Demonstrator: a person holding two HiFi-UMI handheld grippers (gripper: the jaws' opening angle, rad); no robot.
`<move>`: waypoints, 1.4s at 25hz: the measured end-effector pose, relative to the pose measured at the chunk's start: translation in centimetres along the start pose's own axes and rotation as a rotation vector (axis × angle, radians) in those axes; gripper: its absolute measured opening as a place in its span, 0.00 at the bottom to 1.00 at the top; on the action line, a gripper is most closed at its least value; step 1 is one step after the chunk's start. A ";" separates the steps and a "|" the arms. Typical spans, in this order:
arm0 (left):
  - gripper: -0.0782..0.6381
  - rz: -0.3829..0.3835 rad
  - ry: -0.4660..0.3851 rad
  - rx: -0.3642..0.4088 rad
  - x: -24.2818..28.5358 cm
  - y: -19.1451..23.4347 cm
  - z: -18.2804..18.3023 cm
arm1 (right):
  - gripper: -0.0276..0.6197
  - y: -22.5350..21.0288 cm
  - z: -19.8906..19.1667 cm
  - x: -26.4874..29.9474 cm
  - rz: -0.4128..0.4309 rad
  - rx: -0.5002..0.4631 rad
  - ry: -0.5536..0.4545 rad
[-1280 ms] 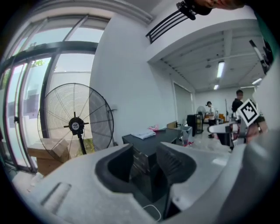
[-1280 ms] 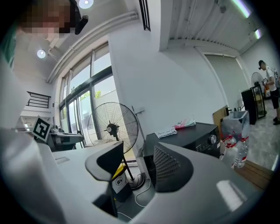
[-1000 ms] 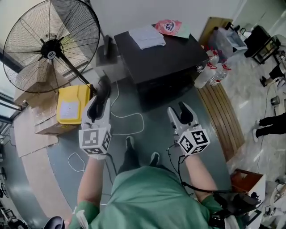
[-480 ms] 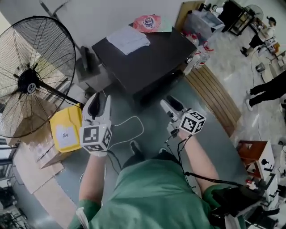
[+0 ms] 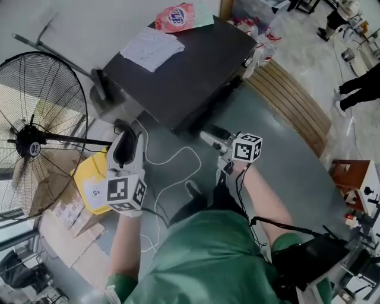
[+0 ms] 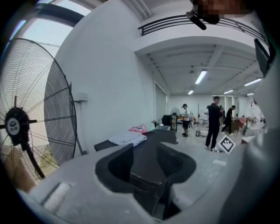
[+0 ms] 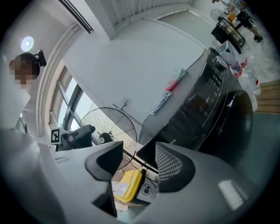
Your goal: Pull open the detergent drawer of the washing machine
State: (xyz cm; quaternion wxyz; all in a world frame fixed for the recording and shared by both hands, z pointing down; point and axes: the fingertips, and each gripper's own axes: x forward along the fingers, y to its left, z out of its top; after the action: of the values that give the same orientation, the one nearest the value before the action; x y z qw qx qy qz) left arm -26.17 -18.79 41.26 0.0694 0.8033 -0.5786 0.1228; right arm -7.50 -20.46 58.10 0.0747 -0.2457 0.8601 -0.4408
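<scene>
The dark washing machine (image 5: 184, 68) stands against the white wall, seen from above in the head view. I cannot make out its detergent drawer there. My left gripper (image 5: 129, 139) hovers over the floor in front of the machine's left corner, jaws open and empty. In the left gripper view the left gripper (image 6: 145, 153) frames the machine's front (image 6: 146, 168). My right gripper (image 5: 211, 135), rolled on its side, sits close to the machine's front, open and empty. The right gripper view shows the right gripper (image 7: 139, 151) and the machine's control panel (image 7: 214, 76).
A big floor fan (image 5: 32, 148) stands at the left, with a yellow box (image 5: 95, 184) and cardboard beside it. A white cable (image 5: 175, 169) loops on the floor. A cloth (image 5: 151, 47) and pink packet (image 5: 176, 16) lie on the machine. Wooden slats (image 5: 297, 101) run at right.
Both grippers have come lower and nearer the machine's front. The right gripper has rolled onto its side. The head camera has swung, so the machine now sits higher and more slanted in view.
</scene>
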 end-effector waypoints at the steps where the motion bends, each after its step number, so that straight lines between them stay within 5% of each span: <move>1: 0.33 -0.001 0.016 0.002 0.5 -0.4 -0.4 | 0.38 -0.8 -0.1 0.3 0.017 0.017 0.009; 10: 0.33 0.028 0.124 0.030 4.0 -3.2 -2.4 | 0.42 -7.2 -0.1 3.3 0.113 0.121 0.073; 20: 0.33 0.094 0.214 -0.004 5.7 -3.3 -5.2 | 0.46 -12.2 -3.0 6.7 0.128 0.181 0.236; 35: 0.33 0.174 0.268 -0.043 5.0 -2.8 -7.6 | 0.49 -12.1 -2.4 9.3 0.296 0.223 0.260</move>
State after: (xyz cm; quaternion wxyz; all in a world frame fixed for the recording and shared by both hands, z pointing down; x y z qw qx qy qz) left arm -22.89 -20.49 50.03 0.1522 0.7249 -0.6341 0.2219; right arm -12.09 -29.19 69.99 0.0540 -0.0481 0.8352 -0.5452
